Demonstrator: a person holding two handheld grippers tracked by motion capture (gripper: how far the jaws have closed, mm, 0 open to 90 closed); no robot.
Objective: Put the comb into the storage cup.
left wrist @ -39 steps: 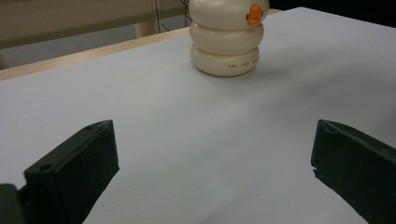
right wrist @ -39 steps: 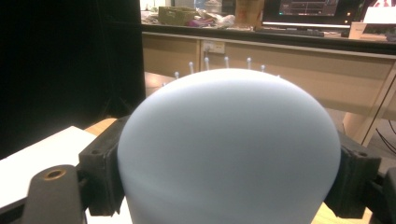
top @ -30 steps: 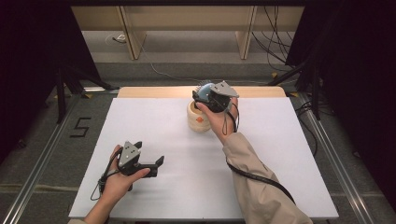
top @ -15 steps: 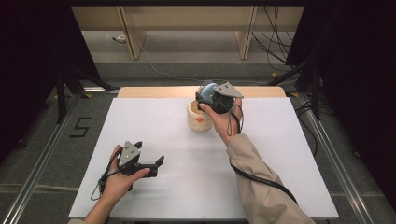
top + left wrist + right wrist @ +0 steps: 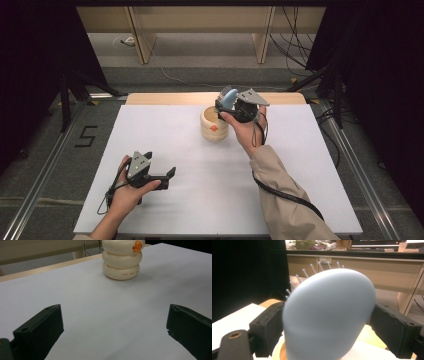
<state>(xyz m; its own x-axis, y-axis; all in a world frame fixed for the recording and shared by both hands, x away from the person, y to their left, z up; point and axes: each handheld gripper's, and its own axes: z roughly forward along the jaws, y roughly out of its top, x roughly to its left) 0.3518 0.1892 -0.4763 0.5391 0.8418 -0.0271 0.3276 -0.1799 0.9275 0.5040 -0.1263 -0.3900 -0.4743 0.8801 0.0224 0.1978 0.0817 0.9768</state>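
A: R gripper (image 5: 226, 103)? Thing's position?
B: Jaws clamp the pale-blue rounded plastic brush (image 5: 329, 315), directly above the cream ringed ceramic holder (image 5: 214, 123), far table centre.
A: L gripper (image 5: 167, 176)?
B: Jaws spread, empty, near edge.

white table (image 5: 310, 165), floor marking "5" (image 5: 86, 136)
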